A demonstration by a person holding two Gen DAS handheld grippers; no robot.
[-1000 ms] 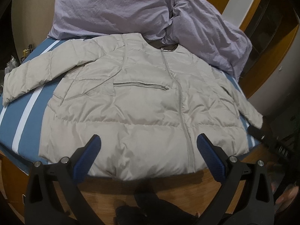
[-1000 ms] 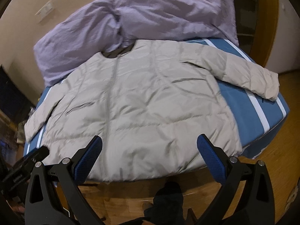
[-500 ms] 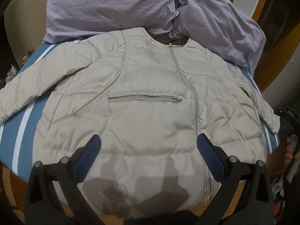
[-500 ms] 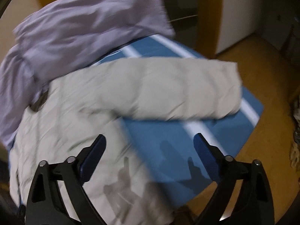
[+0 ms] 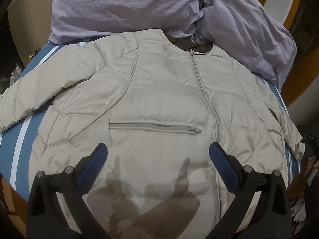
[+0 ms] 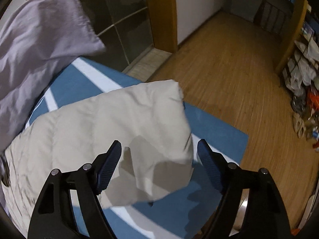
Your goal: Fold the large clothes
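Both sets of jaws stand wide apart with nothing between them. The left gripper hangs over the lower front of the beige puffer jacket, which lies face up and zipped on the blue striped mattress, collar toward the heaped lilac duvet. Spread flat like this, with one sleeve splayed out to the side in the left view, the jacket is ready for its sleeves to be turned in over the body, likely the first fold.

The right gripper hovers over the cuff end of the other sleeve, which lies near the mattress corner beside the wooden floor. Its blue pads straddle the cuff edge without touching it that I can tell, so a grasp looks imminent but is not made.

Compared with a second ago, the left gripper has come in closer and lower: the hem, then visible beyond the fingers, is now under them, and its shadow falls on the fabric. The right gripper has swung away from the jacket's body toward the outstretched sleeve, and half a second on, the cuff sits between its fingers rather than ahead of them.
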